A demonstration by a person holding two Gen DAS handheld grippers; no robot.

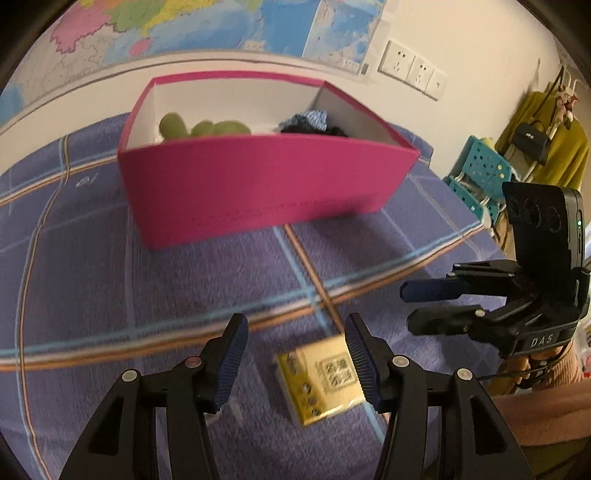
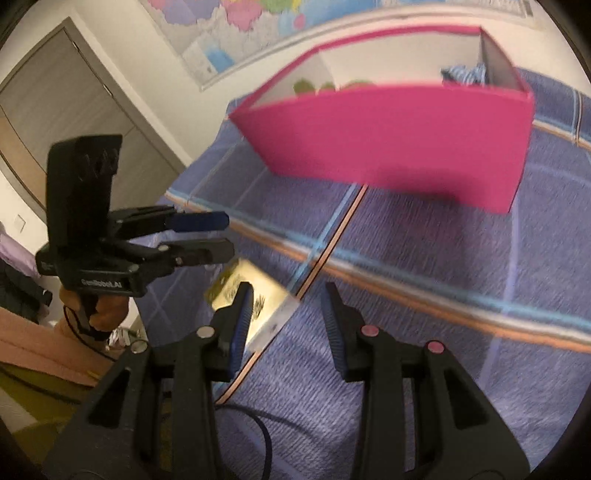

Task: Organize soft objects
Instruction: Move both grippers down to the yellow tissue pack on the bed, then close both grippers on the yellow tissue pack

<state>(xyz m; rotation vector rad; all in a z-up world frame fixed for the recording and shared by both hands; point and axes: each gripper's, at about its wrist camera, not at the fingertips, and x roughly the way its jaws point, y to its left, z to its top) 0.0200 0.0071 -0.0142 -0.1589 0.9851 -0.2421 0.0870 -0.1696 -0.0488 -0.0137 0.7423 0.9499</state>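
Observation:
A yellow foil packet point(image 1: 325, 376) with a QR code rests on the purple checked cloth point(image 1: 110, 295). It sits under my left gripper point(image 1: 297, 332), close to the right finger, and no pad presses it. That gripper is open. My right gripper point(image 2: 288, 299) is also open with nothing between its fingers, and its left finger hides part of the packet point(image 2: 273, 295). Each gripper shows in the other's view, the right gripper point(image 1: 417, 304) and the left gripper point(image 2: 225, 236). Beyond stands a pink box point(image 1: 258, 177) holding green plush pieces point(image 1: 207, 127) and a blue checked cloth point(image 1: 306, 120).
A map point(image 1: 184, 26) and wall sockets point(image 1: 413, 70) are behind the box. A teal chair point(image 1: 484, 166) and a rack with a yellow garment point(image 1: 546, 140) stand past the table's right edge. A grey door point(image 2: 74, 103) is on the left, and a dark cable point(image 2: 258, 424) lies near me.

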